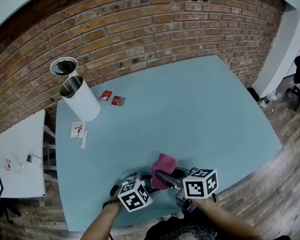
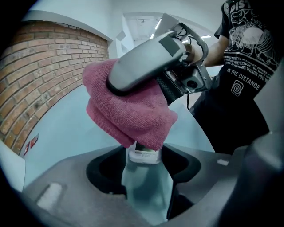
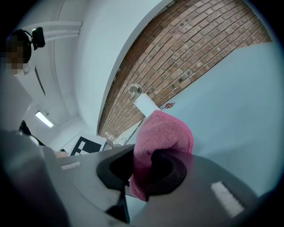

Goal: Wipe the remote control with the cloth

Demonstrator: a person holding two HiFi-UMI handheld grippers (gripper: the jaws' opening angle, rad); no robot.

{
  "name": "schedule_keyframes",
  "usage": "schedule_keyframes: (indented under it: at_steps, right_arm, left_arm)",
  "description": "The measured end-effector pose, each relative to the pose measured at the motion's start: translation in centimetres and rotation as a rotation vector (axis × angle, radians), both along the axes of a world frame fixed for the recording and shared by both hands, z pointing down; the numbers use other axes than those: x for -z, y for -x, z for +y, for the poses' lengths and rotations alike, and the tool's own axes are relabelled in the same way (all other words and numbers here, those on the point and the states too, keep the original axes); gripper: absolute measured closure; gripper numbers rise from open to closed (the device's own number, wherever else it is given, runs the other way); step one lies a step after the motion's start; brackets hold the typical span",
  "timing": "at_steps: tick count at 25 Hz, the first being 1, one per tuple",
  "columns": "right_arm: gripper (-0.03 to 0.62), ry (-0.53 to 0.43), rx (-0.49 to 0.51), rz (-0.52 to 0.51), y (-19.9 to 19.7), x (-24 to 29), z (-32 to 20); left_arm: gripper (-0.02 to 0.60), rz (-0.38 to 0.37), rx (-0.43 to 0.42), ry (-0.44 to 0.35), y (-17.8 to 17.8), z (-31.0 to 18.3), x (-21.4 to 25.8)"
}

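Observation:
My right gripper (image 1: 164, 175) is shut on a folded pink cloth (image 1: 163, 165), which fills the gap between its jaws in the right gripper view (image 3: 165, 133). In the left gripper view the cloth (image 2: 128, 113) lies draped over the remote control (image 2: 144, 154). Only the remote's white labelled end shows, and it fills the gap at the tips of my left gripper (image 2: 144, 158). One grey finger (image 2: 142, 64) of the right gripper presses on top of the cloth. Both grippers sit close together near the front edge of the light blue table (image 1: 192, 112), the left gripper (image 1: 133, 179) just left of the cloth.
A white cylinder with a metal rim (image 1: 81, 100) stands at the table's far left, a round lid (image 1: 63, 66) behind it. Two red packets (image 1: 111, 98) and white paper slips (image 1: 78, 130) lie nearby. A white side table (image 1: 20, 157) is left; a brick wall runs behind.

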State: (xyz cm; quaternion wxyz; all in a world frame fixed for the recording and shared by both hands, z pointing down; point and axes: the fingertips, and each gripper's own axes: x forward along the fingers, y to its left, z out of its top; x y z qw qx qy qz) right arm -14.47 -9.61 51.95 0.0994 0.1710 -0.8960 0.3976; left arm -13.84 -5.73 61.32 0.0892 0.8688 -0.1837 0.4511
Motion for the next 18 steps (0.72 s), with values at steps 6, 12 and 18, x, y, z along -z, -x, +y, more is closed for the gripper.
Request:
schedule_keyframes:
  at_steps: [6,12,18]
  right_arm:
    - [0.533,-0.027,0.05,0.083,1.8,-1.5,1.1]
    - [0.533,-0.071,0.061,0.129,1.5,-2.3,1.8]
    - [0.533,-0.053,0.032,0.115,0.1,-2.6,2.0]
  left_arm:
    - [0.358,0.013,0.004,0.045,0.0,0.5,-0.5]
    - [0.36,-0.007,0.013,0.073,0.1,0.6,-0.7]
    - [0.36,-0.034,0.023,0.08,0.2,0.7,-0.7]
